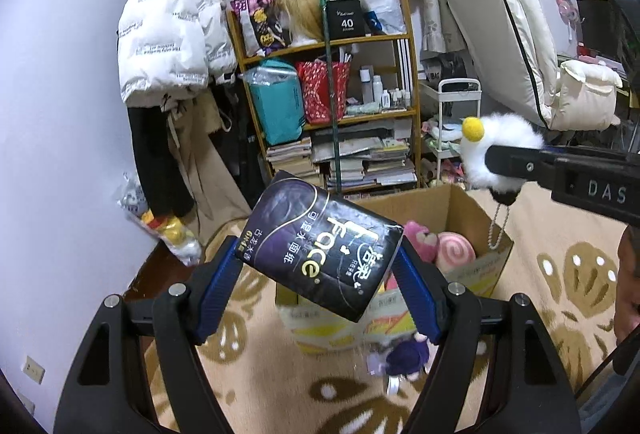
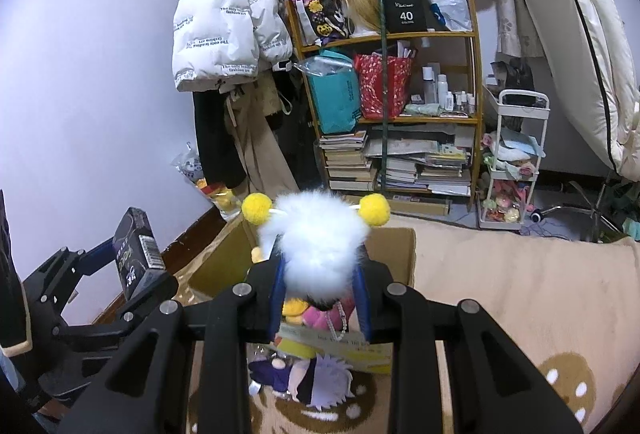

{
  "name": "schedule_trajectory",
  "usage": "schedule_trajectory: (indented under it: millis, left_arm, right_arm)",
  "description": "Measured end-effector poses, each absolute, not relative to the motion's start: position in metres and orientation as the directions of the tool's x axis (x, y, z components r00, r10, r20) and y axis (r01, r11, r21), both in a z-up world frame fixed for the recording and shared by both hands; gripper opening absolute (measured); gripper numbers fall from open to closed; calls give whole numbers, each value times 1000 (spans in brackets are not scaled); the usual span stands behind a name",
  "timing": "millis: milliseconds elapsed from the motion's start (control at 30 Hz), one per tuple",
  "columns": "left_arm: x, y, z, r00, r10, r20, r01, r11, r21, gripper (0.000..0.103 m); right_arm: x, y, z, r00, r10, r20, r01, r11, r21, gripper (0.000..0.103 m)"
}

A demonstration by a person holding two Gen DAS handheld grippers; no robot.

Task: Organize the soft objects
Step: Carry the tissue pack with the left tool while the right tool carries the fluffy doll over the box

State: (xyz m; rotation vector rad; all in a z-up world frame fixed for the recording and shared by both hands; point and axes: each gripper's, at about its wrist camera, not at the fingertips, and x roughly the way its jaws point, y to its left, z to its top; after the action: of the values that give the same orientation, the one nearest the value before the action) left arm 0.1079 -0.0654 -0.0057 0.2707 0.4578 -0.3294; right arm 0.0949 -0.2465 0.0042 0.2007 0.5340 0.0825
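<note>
Left wrist view: the left tongs [image 1: 320, 266] are clamped on a dark purple-black soft pack of facial tissues [image 1: 320, 246], held tilted in the air just in front of the open brown cardboard box [image 1: 460, 202].
Right wrist view: the right tongs [image 2: 320, 294] are closed on a fluffy white plush charm with yellow pompoms [image 2: 316, 242], squeezed at its lower body so the fur bulges above the blue pads [image 2: 276, 294].
Charm position: it hangs directly over the box opening, its bead chain [image 2: 338, 322] dangling down, likely so a release drops it inside.
Box contents: a pink plush [image 1: 420, 240] and a pink swirl-patterned cushion [image 1: 456, 250] already lie in it.
Still on the floor: a purple-and-white plush doll [image 2: 312, 378] rests on the beige patterned rug [image 2: 520, 294] against the box's near side.
Step in hand: by my judgement, dropping both held items into the box.
</note>
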Motion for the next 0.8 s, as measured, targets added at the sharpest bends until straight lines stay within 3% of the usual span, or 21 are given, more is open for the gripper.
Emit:
schedule_trajectory:
  millis: [400,800]
  left_arm:
    - [148,-79,-17,844,-239,-481,376,901,214,75]
    - [170,-82,-51,797,-228,-560,378,911,167,75]
  right_arm:
    - [121,-249,-1,855,138,-501,-27,974,223,31]
    - [141,-253,-34,817,149,-556,-22,973,228,31]
